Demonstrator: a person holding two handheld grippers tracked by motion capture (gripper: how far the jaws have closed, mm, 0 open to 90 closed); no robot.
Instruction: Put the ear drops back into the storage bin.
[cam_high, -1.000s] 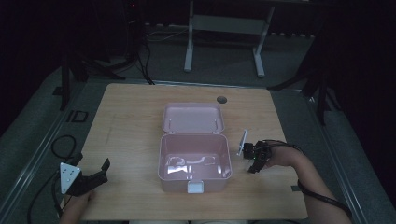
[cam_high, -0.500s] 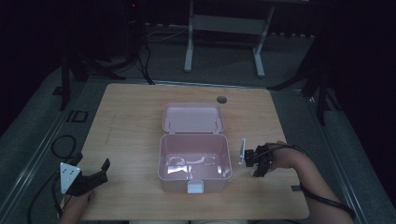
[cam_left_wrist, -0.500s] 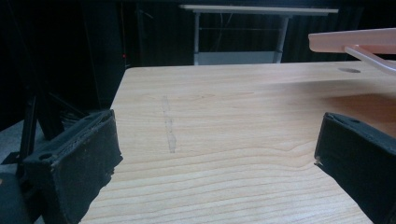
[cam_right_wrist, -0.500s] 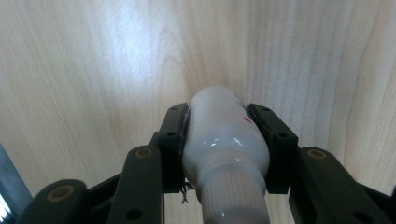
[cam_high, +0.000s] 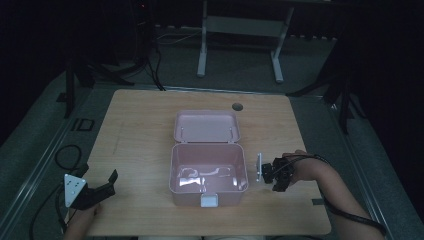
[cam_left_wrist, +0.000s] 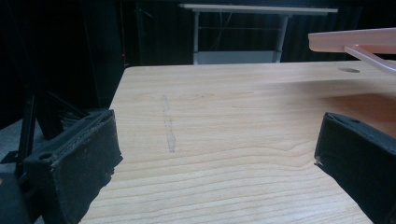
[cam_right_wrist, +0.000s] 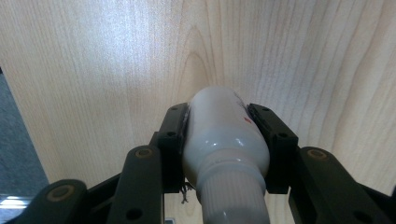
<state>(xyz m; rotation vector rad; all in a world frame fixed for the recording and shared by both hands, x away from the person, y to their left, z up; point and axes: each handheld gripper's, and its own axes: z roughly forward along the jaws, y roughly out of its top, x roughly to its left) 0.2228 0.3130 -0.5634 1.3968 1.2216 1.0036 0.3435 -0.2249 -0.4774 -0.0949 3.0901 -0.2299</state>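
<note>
The right tongs (cam_high: 274, 172) have drifted a little down the desk (cam_high: 140, 130) toward the person, clenched on a small white bottle (cam_right_wrist: 224, 140) just beside the open pink box (cam_high: 208, 170). The left tongs (cam_high: 100, 187) rest released at the near left corner. The bottle's smooth, round body could slide or twist out if it knocks the box wall.
</note>
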